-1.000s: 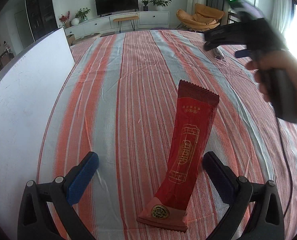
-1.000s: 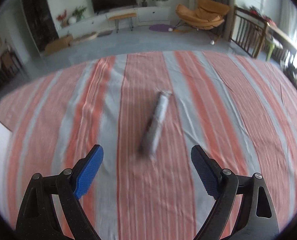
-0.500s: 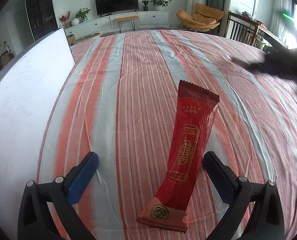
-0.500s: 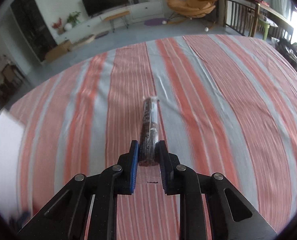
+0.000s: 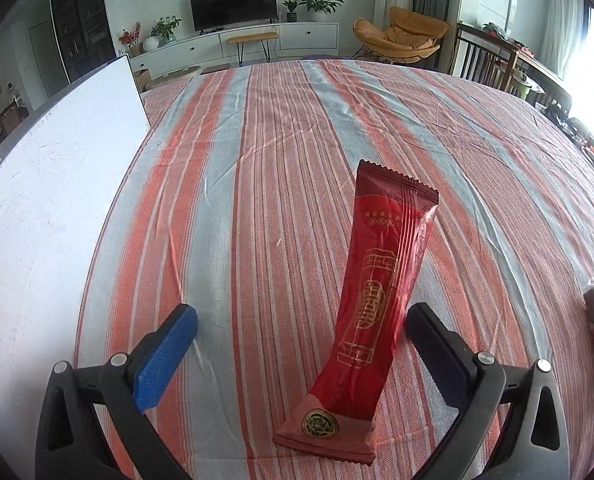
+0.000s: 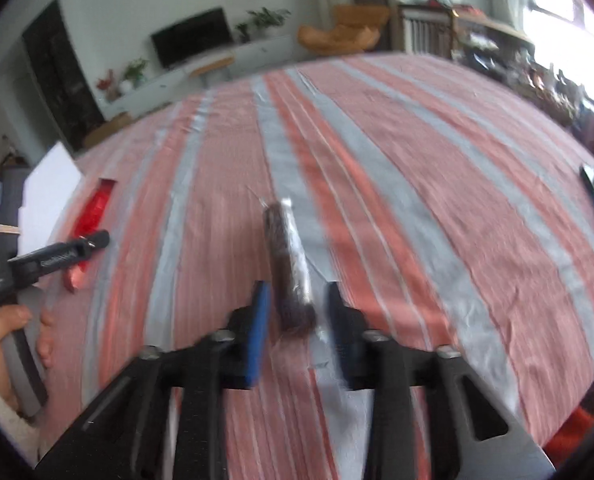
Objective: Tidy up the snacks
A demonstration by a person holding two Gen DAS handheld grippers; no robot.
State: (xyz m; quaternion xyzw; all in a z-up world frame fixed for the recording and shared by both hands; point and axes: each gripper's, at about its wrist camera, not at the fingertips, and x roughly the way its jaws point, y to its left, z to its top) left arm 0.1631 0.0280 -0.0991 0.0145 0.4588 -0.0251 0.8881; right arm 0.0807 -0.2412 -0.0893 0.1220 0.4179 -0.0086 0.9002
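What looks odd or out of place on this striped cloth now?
Nothing is spilled or torn. The red snack packet lies flat between the open left gripper. The dark snack bar sits between the right gripper pads; the blur hides whether they touch it.

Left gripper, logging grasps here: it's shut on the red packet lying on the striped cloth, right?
Not shut. In the left wrist view the left gripper is open, with its pads wide apart on either side of the red packet, which does lie on the striped cloth.
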